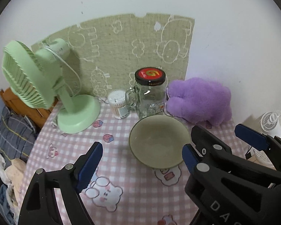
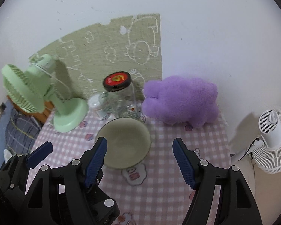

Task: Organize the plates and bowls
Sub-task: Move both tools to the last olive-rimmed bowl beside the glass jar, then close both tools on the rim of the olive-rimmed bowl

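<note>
An empty olive-green bowl [image 1: 158, 140] sits on the pink checked tablecloth [image 1: 121, 168], in front of a glass jar. It also shows in the right wrist view [image 2: 124, 142]. My left gripper [image 1: 142, 161] is open, its fingers wide apart just in front of the bowl, holding nothing. My right gripper [image 2: 139, 159] is open too, with its left finger [image 2: 96, 159] over the bowl's near rim; it holds nothing. Each gripper appears at the edge of the other's view. No plates are in view.
A glass mug-jar with a red and black lid [image 1: 149, 91], a cotton swab tub [image 1: 118, 103], a green desk fan [image 1: 46, 86] and a purple plush toy [image 1: 198, 99] stand behind the bowl. A white fan [image 2: 273, 136] stands off the table to the right. A bed lies left.
</note>
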